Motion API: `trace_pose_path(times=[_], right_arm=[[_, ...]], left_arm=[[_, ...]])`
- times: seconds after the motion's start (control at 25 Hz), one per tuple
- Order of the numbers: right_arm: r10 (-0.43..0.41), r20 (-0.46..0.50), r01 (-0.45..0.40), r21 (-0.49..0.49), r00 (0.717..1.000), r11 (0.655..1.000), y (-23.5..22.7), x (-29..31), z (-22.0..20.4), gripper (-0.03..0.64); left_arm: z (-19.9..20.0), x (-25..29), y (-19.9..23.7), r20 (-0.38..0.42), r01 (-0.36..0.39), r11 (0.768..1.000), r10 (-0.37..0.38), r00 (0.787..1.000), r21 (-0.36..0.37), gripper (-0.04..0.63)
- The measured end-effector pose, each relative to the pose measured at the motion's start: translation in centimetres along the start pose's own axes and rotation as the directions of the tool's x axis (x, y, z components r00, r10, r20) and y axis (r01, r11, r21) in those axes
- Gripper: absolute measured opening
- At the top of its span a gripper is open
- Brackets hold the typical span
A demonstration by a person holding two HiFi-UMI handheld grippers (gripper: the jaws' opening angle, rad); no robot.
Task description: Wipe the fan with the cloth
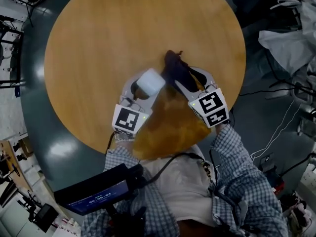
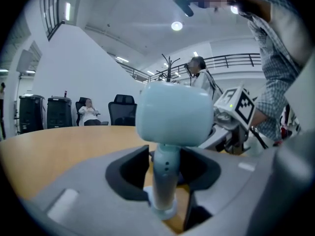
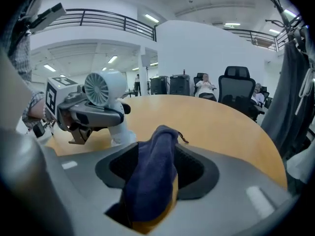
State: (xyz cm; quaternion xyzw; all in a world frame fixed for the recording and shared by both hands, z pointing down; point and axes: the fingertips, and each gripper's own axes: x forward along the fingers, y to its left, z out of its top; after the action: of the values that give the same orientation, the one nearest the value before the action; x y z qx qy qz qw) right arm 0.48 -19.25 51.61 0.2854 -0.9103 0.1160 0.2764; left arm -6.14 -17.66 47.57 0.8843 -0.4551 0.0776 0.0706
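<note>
A small white fan (image 1: 150,82) stands on the round wooden table (image 1: 123,28). My left gripper (image 1: 143,94) is shut on its stem (image 2: 165,181), just below the rounded head (image 2: 174,114); the base rests on the wood. To its right, my right gripper (image 1: 190,78) is open. The dark blue cloth (image 1: 175,68) lies loosely draped between its jaws, with bare pad showing on both sides of the cloth (image 3: 152,181) and a yellow underside showing. In the right gripper view the fan (image 3: 106,90) faces me at the left, with the left gripper (image 3: 91,114) around its neck.
Office chairs (image 3: 236,90) and seated people are beyond the table's far side. A coat stand with a grey garment (image 3: 295,82) rises at the right. Cables and white cloth (image 1: 291,38) lie on the dark floor. A screen (image 1: 96,191) hangs at the person's waist.
</note>
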Motion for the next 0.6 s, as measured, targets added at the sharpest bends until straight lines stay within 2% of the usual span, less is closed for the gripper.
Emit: trace_pose_path(times=[0.08, 0.12, 0.2, 0.28, 0.36, 0.48, 0.6], right_arm=[[-0.001, -0.030, 0.001, -0.004, 1.000, 1.000, -0.1, 1.2, -1.6, 0.219], [-0.006, -0.042, 0.006, -0.006, 0.999, 1.000, -0.1, 1.7, -2.7, 0.218], [-0.017, -0.053, 0.017, -0.008, 0.998, 1.000, -0.2, 2.5, -4.2, 0.186], [-0.025, -0.040, 0.025, 0.005, 0.999, 1.000, -0.2, 3.0, -4.6, 0.131], [-0.035, -0.020, 0.035, 0.018, 0.999, 0.999, -0.7, 3.1, -4.7, 0.106], [-0.042, 0.018, 0.041, 0.036, 0.999, 0.999, -1.0, 2.6, -3.8, 0.095], [-0.040, 0.078, 0.036, 0.058, 0.996, 0.998, -0.9, 0.9, -0.7, 0.094]], left_arm=[[-0.5, 0.3, -0.6, -0.007, 0.008, 1.000, -0.008, 1.000, -0.001, 0.134], [-1.0, 0.5, -0.8, -0.012, 0.009, 1.000, -0.009, 1.000, -0.006, 0.135], [-1.7, 0.5, -1.1, -0.020, 0.008, 1.000, -0.008, 1.000, -0.010, 0.137], [-1.9, 0.3, -0.9, -0.026, 0.008, 1.000, -0.008, 1.000, -0.006, 0.137], [-2.1, 0.5, -0.7, -0.026, 0.007, 1.000, -0.007, 1.000, 0.005, 0.137], [-1.9, 0.4, -0.2, -0.009, -0.004, 1.000, 0.004, 1.000, 0.020, 0.136], [-0.4, -0.3, 0.1, -0.003, -0.016, 1.000, 0.016, 1.000, 0.008, 0.135]])
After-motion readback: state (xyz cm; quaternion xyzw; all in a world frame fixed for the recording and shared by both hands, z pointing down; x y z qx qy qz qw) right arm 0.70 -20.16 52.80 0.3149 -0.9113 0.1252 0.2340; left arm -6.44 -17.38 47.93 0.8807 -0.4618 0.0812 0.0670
